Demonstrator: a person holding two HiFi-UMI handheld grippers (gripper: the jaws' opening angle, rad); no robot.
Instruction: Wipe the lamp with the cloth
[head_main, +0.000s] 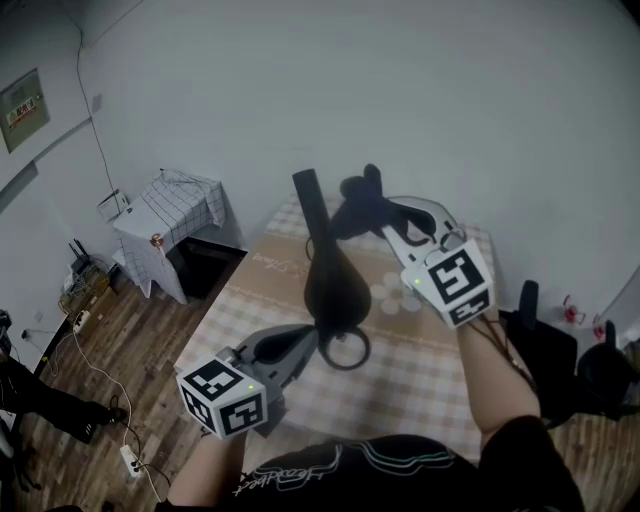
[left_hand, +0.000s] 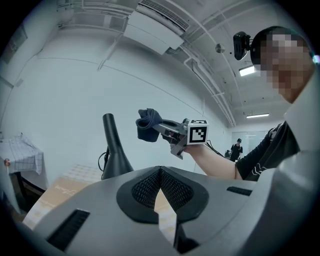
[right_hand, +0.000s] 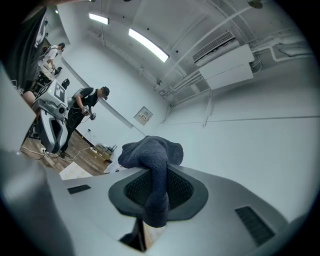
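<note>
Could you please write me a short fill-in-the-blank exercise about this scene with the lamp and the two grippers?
1. The right gripper holds a dark ___ between its fingers.
2. The lamp is ___ in colour.
3. The left gripper holds ___ between its fingers.

Missing words: cloth; black; nothing.

Nothing here can be read for certain. A wall sign (head_main: 22, 110) shows red and green bands, its lettering too small. A line of script (head_main: 268, 262) runs near the table's (head_main: 420, 370) far left corner, illegible. White script on the person's shirt (head_main: 290, 472) is blurred. The cubes on the left gripper (head_main: 303, 343) and right gripper (head_main: 366, 208) bear only 2-tone square codes.
</note>
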